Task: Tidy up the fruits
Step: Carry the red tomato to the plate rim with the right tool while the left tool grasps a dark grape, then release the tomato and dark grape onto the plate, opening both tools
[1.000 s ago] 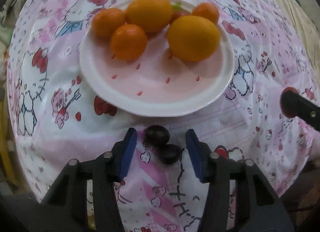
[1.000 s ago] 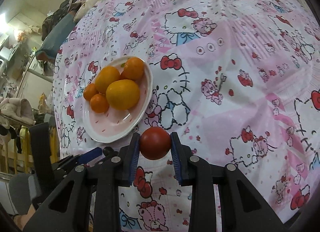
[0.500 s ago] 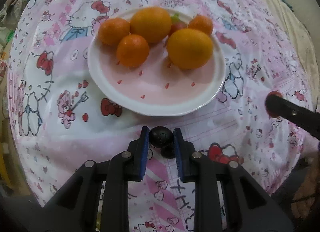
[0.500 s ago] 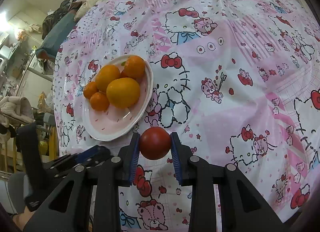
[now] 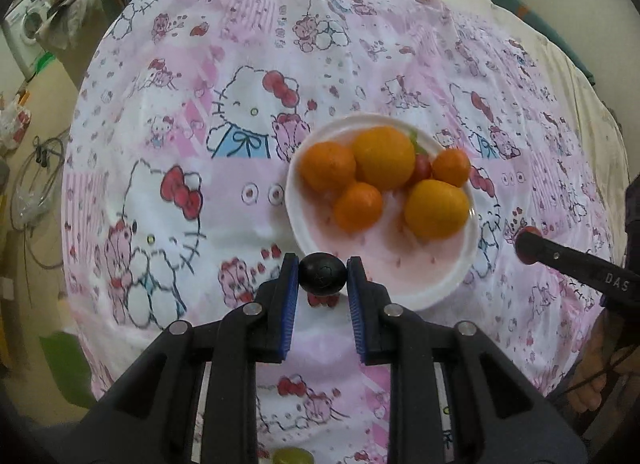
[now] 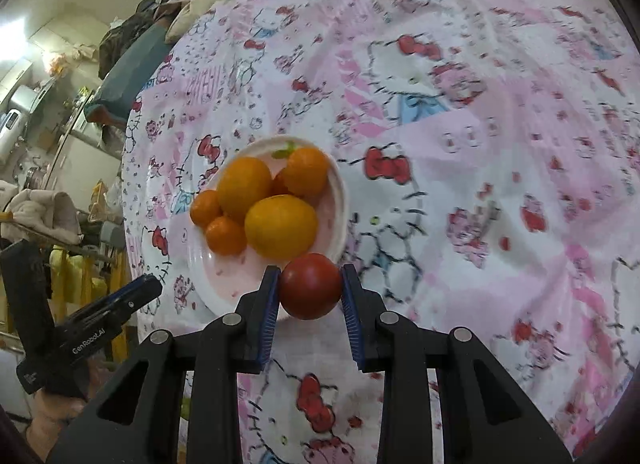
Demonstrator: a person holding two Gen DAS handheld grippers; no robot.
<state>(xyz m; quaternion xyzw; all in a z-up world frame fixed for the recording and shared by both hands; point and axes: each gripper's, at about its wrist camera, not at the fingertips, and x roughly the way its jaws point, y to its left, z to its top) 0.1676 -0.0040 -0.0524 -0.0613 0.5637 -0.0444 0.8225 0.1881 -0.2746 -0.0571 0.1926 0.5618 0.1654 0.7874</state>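
A red tomato [image 6: 310, 286] is clamped between the blue pads of the right gripper [image 6: 308, 288], held over the near rim of the plate. A small dark fruit [image 5: 323, 273] is pinched by the left gripper [image 5: 323, 274], just at the plate's near edge. The pink cartoon-print tablecloth [image 5: 224, 152] is spread beneath the white plate [image 5: 448, 288], on which two large oranges [image 5: 383, 157] and three smaller tangerines [image 5: 357, 207] are piled, touching.

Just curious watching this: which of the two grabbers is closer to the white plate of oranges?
Hard to call; probably the right. The right gripper, clamping a red tomato, overlaps the plate rim. The left gripper, clamping a dark fruit, sits at its near edge.
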